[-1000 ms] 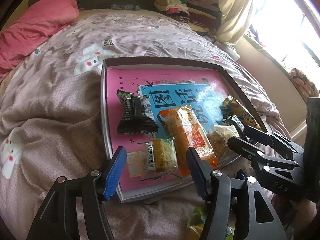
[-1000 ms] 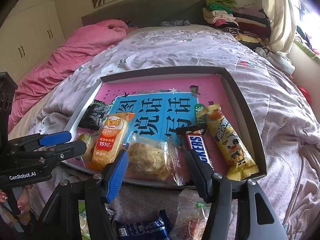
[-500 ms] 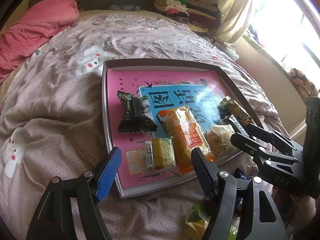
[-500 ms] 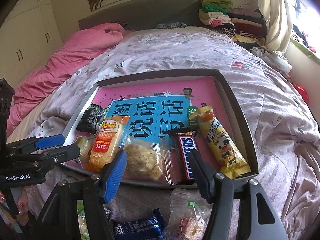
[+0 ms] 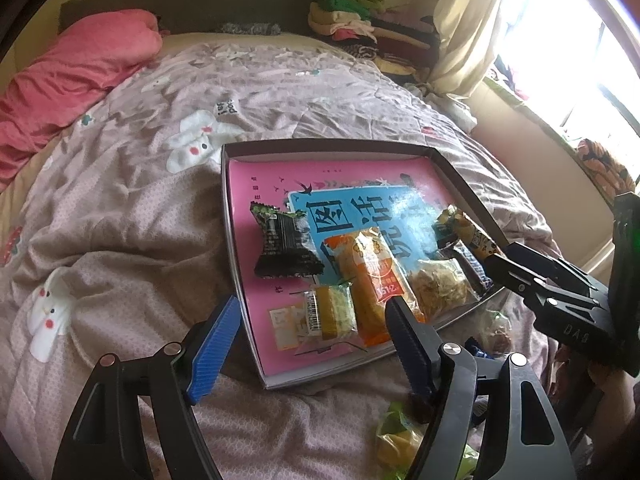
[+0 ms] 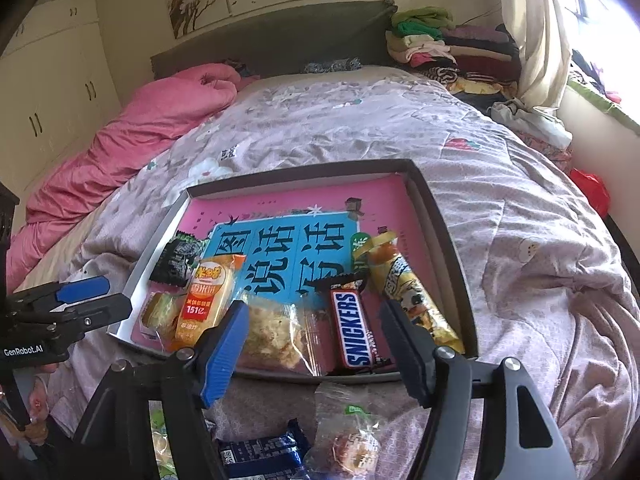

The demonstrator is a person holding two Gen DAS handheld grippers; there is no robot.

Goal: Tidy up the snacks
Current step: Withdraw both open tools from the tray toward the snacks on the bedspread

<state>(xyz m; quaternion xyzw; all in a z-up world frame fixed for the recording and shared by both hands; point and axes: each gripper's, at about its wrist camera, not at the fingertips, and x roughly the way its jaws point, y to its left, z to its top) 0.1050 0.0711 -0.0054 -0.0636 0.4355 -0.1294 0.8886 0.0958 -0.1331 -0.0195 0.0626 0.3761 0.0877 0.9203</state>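
A shallow grey box (image 5: 236, 264) with a pink and blue lining lies on the bed. It holds a black packet (image 5: 284, 248), an orange packet (image 5: 372, 272), a small yellow cake packet (image 5: 330, 312), a clear pastry packet (image 6: 276, 332), a Snickers bar (image 6: 354, 328) and a long yellow packet (image 6: 408, 292). My left gripper (image 5: 312, 312) hovers open over the box's near left corner, holding nothing. At the near edge my right gripper (image 6: 313, 310) hangs above the pastry packet and Snickers; its jaws are opening and grip nothing.
Loose snacks lie on the quilt in front of the box: a blue packet (image 6: 260, 452), a clear packet with a round pastry (image 6: 352, 440), a green-yellow packet (image 5: 396, 436). A pink duvet (image 6: 140, 140) lies far left, folded clothes (image 6: 440, 48) far right.
The jaws of both grippers have spread wider. Both views now look slightly higher up the bed. The snacks in the box have not moved.
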